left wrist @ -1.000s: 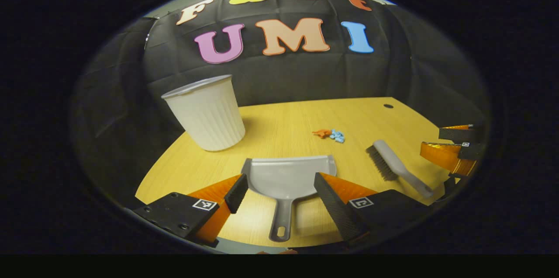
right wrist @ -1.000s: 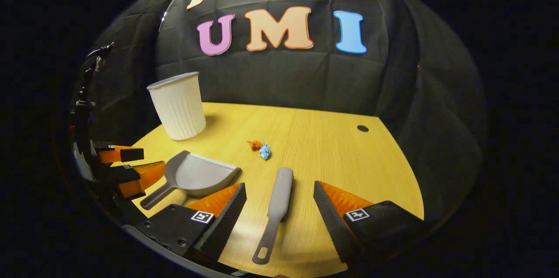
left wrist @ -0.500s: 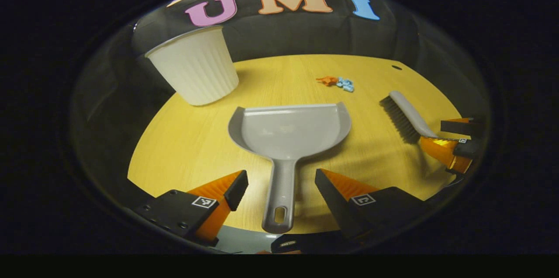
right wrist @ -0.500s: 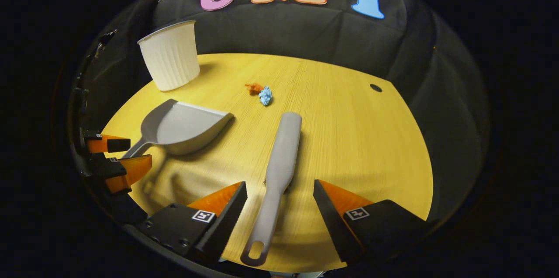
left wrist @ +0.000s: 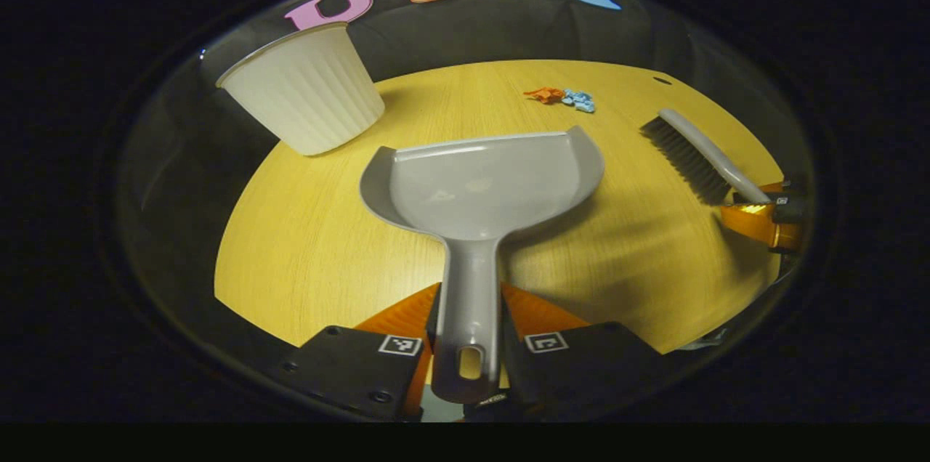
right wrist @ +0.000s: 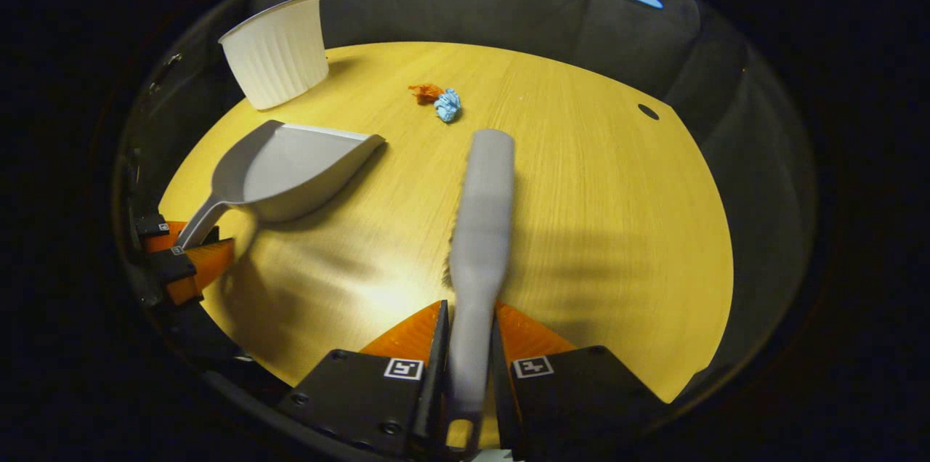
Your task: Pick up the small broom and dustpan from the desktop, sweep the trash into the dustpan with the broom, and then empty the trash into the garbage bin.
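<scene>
In the left gripper view, my left gripper [left wrist: 468, 317] is shut on the handle of the grey dustpan [left wrist: 483, 182], whose pan points away over the wooden desktop [left wrist: 312, 229]. In the right gripper view, my right gripper [right wrist: 468, 346] is shut on the handle of the grey broom [right wrist: 483, 208], bristles down. Orange and blue trash scraps [left wrist: 563, 96] lie beyond the pan, and the trash [right wrist: 438, 100] sits just past the broom head. The broom [left wrist: 690, 157] with the right gripper [left wrist: 770, 215] is at the right of the left gripper view. The dustpan [right wrist: 283, 168] and left gripper [right wrist: 182, 255] are at the left of the right gripper view.
A white ribbed garbage bin [left wrist: 305, 95] stands at the far left of the desktop; the bin [right wrist: 276, 48] is also far left in the right gripper view. A small dark hole [right wrist: 648, 112] marks the desktop's far right. Black cloth walls surround the desk.
Both grippers moved forward and down and went from open to shut, the left on the dustpan handle, the right on the broom handle.
</scene>
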Demonstrator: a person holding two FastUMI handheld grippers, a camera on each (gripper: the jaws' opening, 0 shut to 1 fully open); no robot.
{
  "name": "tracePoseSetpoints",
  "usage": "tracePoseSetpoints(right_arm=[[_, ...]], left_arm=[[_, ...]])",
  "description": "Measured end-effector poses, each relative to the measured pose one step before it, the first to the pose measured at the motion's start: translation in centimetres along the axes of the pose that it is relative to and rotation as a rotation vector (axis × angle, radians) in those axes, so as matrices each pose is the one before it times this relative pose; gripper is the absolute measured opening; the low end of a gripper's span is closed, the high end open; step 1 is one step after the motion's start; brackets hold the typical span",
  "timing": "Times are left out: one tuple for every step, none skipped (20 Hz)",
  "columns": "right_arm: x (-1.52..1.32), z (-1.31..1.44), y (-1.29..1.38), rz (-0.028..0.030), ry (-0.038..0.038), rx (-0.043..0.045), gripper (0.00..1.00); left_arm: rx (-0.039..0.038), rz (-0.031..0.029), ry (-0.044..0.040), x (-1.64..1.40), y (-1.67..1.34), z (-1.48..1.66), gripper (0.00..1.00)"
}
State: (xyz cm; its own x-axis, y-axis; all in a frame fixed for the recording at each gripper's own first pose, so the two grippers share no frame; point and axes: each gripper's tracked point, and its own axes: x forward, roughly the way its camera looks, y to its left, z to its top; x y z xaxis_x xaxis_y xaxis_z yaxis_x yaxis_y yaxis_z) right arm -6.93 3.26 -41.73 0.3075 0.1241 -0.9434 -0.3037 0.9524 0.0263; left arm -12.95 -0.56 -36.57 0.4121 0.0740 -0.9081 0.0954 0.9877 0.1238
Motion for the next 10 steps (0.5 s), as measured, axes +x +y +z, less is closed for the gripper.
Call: tracePoseSetpoints(right_arm=[[0.169, -0.196, 0.341, 0.01732, 0.00920, -0.00380, 0.25], [-0.029, 0.093, -0.225, 0.00173, -0.00097, -0.01776, 0.23], [-0.242, 0.273, -0.332, -0.00270, -0.01384, -0.00769, 0.21], [-0.058, 0.067, -0.069, 0.01012, 0.00244, -0.00399, 0.17], [-0.460, -0.110, 0.095, 0.02578, 0.02015, 0.00326, 0.16], [-0.313, 0.660, -0.029, 0.01091, -0.02314, 0.00960, 0.13], [-0.155, 0.748, -0.462, -0.01487, -0.03684, -0.00079, 0.16], [-0.265, 0.504, -0.495, -0.01278, -0.00374, -0.00995, 0.14], [-0.525, 0.477, -0.649, -0.00744, -0.00968, 0.00387, 0.13], [-0.132, 0.779, -0.574, -0.00742, -0.01472, 0.00985, 0.14]], left_arm=[[0.00433, -0.00328, -0.00397, 0.226, -0.148, -0.014, 0.35], [0.00856, -0.00231, -0.00138, -0.135, -0.069, 0.211, 0.33], [0.00205, -0.00357, -0.00465, 0.328, -0.085, 0.122, 0.32], [0.00337, -0.00738, -0.00474, -0.001, -0.007, 0.065, 0.29], [0.01007, -0.00877, 0.00269, -0.167, 0.071, 0.140, 0.28], [0.00059, -0.01520, -0.02020, -0.282, -0.016, 0.580, 0.28], [0.00407, -0.01518, -0.01006, -0.153, -0.068, 0.441, 0.26], [0.02215, -0.01468, -0.00210, -0.027, -0.206, 0.501, 0.25], [0.02017, -0.01155, -0.00533, 0.241, -0.173, 0.656, 0.24], [0.01436, -0.00591, -0.01425, 0.270, -0.109, 0.647, 0.25]])
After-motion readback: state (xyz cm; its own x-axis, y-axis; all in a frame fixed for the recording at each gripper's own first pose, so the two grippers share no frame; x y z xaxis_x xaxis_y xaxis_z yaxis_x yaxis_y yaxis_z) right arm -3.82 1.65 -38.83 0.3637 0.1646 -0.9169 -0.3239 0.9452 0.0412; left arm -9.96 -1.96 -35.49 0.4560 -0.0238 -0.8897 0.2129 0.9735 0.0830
